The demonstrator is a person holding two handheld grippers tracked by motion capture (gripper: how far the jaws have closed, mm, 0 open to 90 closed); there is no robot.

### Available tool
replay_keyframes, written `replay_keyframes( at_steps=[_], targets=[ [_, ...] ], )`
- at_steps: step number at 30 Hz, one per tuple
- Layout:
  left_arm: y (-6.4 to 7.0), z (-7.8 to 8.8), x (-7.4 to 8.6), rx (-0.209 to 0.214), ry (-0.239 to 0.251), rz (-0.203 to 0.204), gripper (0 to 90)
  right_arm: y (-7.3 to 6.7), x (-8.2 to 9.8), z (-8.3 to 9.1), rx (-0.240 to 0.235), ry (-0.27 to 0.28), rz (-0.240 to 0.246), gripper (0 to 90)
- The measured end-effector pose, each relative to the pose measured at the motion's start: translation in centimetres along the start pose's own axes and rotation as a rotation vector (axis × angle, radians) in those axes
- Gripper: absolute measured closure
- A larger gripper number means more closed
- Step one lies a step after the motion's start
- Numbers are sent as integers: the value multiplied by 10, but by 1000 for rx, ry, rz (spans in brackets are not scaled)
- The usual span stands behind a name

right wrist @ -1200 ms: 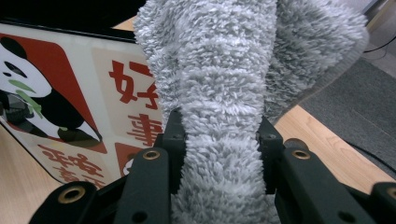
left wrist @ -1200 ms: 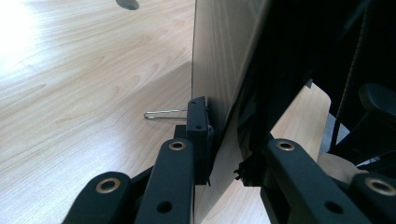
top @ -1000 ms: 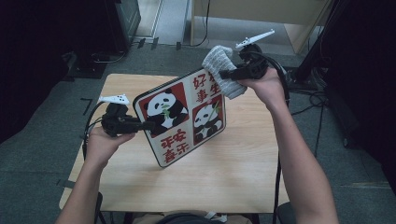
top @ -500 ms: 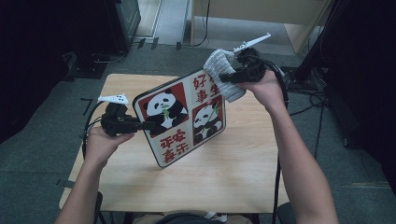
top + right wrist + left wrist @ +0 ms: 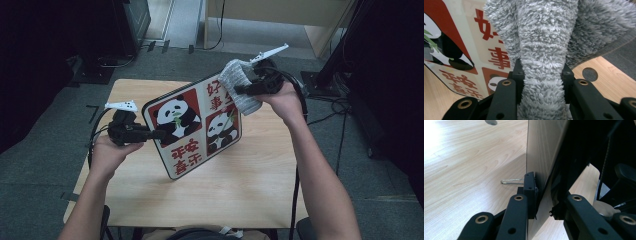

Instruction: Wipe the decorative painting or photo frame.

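Panda board point(image 5: 192, 127) is held tilted above the wooden table point(image 5: 250, 185), printed face toward the high camera, its lower corner near or on the tabletop; contact there cannot be confirmed from the high view. Left gripper point(image 5: 152, 134) is clamped on the board's left edge; in the left gripper view the board point(image 5: 541, 157) stands edge-on between the two black jaws, pads pressed against both faces. Right gripper point(image 5: 240, 90) is closed on a grey fleecy cloth point(image 5: 239, 92) at the board's upper right corner. In the right gripper view the cloth point(image 5: 544, 50) is pinched into a thick fold between the jaws and spreads out above them, lying against the board's printed face point(image 5: 456, 50) beside the red characters. Both forearms enter from the near side of the table.
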State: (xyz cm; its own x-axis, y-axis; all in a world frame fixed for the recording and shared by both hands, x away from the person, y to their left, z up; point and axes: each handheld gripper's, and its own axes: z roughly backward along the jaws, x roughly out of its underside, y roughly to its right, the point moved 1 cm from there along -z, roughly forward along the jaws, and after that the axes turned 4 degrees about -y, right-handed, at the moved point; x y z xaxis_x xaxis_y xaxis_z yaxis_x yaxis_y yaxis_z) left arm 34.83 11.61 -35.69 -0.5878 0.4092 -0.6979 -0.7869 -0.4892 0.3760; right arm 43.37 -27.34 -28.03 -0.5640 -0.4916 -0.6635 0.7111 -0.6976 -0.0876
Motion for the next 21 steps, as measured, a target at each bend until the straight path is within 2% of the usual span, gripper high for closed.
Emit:
replay_keyframes(
  at_steps=[8, 21],
  targets=[
    [0, 0, 0, 0, -2, -4, 787, 0, 7, -7, -2, -19, 3, 680],
    [0, 0, 0, 3, -1, -5, 786, 1, 17, -15, -18, -13, -2, 678]
  ],
)
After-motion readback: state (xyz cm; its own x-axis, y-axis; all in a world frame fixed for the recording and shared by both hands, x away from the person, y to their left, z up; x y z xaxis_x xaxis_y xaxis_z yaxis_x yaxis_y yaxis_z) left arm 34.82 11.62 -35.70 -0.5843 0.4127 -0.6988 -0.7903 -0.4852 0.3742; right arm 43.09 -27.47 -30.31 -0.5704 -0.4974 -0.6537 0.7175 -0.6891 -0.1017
